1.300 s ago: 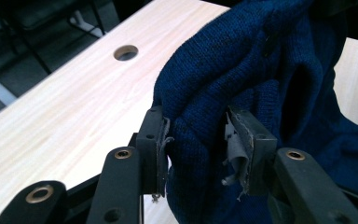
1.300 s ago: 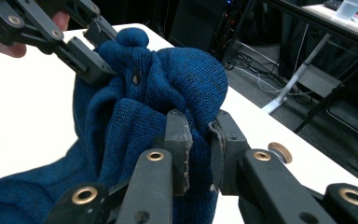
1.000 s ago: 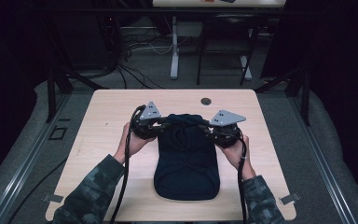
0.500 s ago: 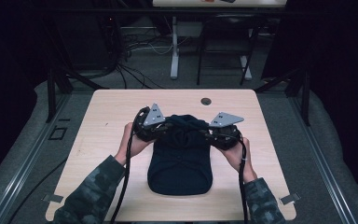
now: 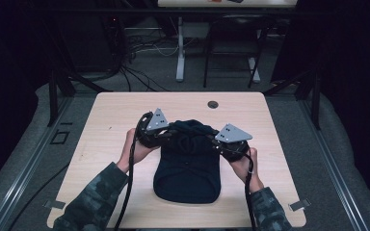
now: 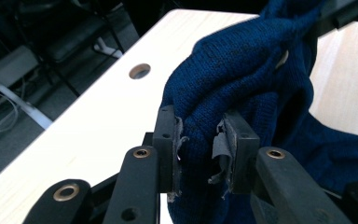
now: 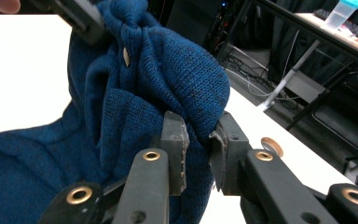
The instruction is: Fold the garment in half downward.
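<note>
The wooden table [image 5: 106,144] spreads pale under everything, and on its middle lies the dark blue knitted garment [image 5: 188,168], folded into a narrow bundle whose long axis runs from the person's edge of the table toward the far edge. Its near end lies flat and rounded by the person; its far end is bunched and lifted off the wood, pulled up between the two tools. The left gripper [image 6: 199,142] clamps a thick fold of that raised knit at the bundle's left side, pads pressing into it. The right gripper [image 7: 198,151] bites the matching fold on the right, jaws having just been closing on the wool. Beyond sits a small round hole [image 5: 213,104] near the far edge.
</note>
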Demonstrator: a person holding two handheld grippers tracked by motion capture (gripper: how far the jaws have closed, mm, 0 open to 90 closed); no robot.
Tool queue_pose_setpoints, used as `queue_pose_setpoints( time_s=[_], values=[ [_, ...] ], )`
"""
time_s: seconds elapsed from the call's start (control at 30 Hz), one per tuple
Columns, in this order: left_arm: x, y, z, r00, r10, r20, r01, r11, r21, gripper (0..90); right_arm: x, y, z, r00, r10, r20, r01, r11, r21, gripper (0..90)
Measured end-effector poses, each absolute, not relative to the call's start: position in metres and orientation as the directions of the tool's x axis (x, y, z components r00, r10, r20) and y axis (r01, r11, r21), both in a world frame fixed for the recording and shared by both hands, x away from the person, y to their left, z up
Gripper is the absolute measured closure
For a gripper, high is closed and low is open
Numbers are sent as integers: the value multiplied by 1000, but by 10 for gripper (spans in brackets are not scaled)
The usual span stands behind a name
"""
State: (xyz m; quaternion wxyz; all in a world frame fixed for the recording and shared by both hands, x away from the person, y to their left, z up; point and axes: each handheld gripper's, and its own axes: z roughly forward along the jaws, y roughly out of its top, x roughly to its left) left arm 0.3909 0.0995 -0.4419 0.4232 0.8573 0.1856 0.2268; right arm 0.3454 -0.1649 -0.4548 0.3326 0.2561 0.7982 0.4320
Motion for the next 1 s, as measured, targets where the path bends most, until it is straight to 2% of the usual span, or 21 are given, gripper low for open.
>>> queue_pose_setpoints(
  time_s=[0.2,0.47,0.53,0.6,0.67,0.83,1.0],
  values=[
    [392,101,-446,834,510,210,137,-561,816,619,345,-166,-455,-662,686,-304,119,496,860,771],
    [402,93,-461,852,506,137,224,-587,778,429,344,-166,-454,-668,678,-305,106,493,863,775],
    [403,90,-465,852,505,140,227,-596,770,481,344,-166,-454,-666,678,-312,101,496,862,775],
    [403,89,-468,857,495,143,218,-599,770,613,344,-166,-454,-667,677,-312,100,496,862,774],
    [402,88,-469,856,494,152,207,-597,775,690,344,-167,-454,-672,671,-314,102,503,858,774],
    [395,88,-461,817,521,249,130,-586,800,733,345,-174,-450,-668,681,-301,106,488,867,772],
    [392,81,-446,761,544,354,49,-592,804,735,352,-177,-441,-615,726,-307,111,465,878,768]
  ],
)
